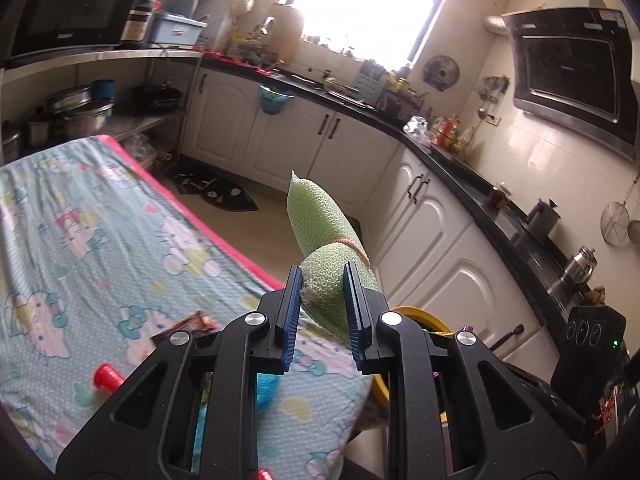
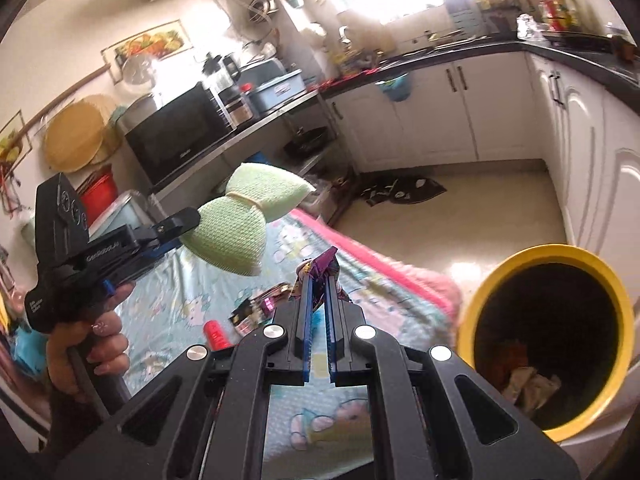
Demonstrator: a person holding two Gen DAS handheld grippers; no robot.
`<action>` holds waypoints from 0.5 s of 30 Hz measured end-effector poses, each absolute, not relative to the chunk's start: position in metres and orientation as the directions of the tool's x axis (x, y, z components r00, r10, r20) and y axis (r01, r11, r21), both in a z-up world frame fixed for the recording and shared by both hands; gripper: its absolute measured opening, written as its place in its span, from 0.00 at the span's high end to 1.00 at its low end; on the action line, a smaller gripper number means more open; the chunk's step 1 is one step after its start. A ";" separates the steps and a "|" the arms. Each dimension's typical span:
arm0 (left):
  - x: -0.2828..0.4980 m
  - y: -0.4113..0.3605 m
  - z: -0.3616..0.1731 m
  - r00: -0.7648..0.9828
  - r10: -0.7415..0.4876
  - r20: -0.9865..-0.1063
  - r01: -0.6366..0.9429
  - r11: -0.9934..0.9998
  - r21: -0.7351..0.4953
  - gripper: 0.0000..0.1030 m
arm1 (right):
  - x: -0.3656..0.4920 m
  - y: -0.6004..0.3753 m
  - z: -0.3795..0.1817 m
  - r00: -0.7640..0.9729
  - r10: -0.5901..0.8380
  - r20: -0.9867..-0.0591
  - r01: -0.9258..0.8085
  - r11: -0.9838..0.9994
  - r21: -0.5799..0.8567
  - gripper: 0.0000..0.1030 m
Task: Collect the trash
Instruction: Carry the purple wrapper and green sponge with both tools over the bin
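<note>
My left gripper (image 1: 323,269) is shut on a green mesh sponge (image 1: 318,232) that is tied at its waist with a band and sticks up past the fingertips. The right wrist view shows the same left gripper (image 2: 176,228) and sponge (image 2: 236,232) held by a hand (image 2: 92,340) above the table. My right gripper (image 2: 319,280) is shut on a crumpled purple wrapper (image 2: 327,261). A yellow-rimmed trash bin (image 2: 544,250) stands just right of it, with crumpled litter at its bottom. Its rim (image 1: 420,314) peeks out behind the left fingers.
A table with a cartoon-cat cloth (image 1: 92,232) carries a red cylinder (image 2: 216,336) and another shiny wrapper (image 2: 256,308). White cabinets (image 1: 448,248) under a black counter (image 1: 480,184) run along the right. A dark mat (image 2: 400,190) lies on the floor. A microwave (image 2: 176,140) stands on a shelf.
</note>
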State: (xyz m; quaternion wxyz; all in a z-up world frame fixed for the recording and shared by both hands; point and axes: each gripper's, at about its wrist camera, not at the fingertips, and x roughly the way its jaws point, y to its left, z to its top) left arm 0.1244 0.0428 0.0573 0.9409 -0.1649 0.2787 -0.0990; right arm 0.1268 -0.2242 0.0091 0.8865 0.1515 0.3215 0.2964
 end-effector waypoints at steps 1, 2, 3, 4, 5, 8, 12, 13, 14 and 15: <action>0.127 0.036 0.059 0.823 -0.287 -0.491 0.106 0.926 -0.362 0.85 | 0.127 -0.229 0.010 0.625 0.617 -0.478 -0.419 0.782 0.461 0.94; 0.129 0.031 0.059 0.820 -0.294 -0.490 0.117 0.925 -0.361 0.85 | 0.127 -0.235 0.010 0.635 0.609 -0.475 -0.408 0.787 0.463 0.94; 0.130 0.027 0.060 0.819 -0.301 -0.489 0.125 0.925 -0.359 0.85 | 0.128 -0.241 0.011 0.645 0.600 -0.473 -0.396 0.792 0.464 0.94; 0.132 0.022 0.061 0.816 -0.309 -0.489 0.136 0.924 -0.356 0.85 | 0.128 -0.246 0.011 0.654 0.592 -0.472 -0.386 0.797 0.465 0.94; 0.134 0.017 0.062 0.814 -0.314 -0.488 0.143 0.924 -0.355 0.85 | 0.129 -0.250 0.011 0.660 0.586 -0.470 -0.378 0.800 0.466 0.94; 0.140 0.000 0.065 0.806 -0.333 -0.488 0.169 0.922 -0.349 0.85 | 0.128 -0.265 0.014 0.690 0.557 -0.463 -0.346 0.815 0.465 0.94; 0.148 -0.019 0.067 0.797 -0.356 -0.488 0.201 0.918 -0.341 0.85 | 0.126 -0.284 0.014 0.723 0.517 -0.459 -0.307 0.835 0.457 0.94; 0.151 -0.025 0.067 0.793 -0.363 -0.488 0.211 0.917 -0.340 0.85 | 0.124 -0.289 0.013 0.728 0.510 -0.458 -0.298 0.837 0.459 0.94; 0.151 -0.029 0.067 0.791 -0.370 -0.488 0.218 0.915 -0.340 0.85 | 0.124 -0.293 0.013 0.733 0.503 -0.458 -0.289 0.840 0.460 0.94; 0.153 -0.032 0.067 0.789 -0.375 -0.488 0.224 0.914 -0.339 0.85 | 0.124 -0.298 0.012 0.741 0.491 -0.459 -0.276 0.845 0.458 0.94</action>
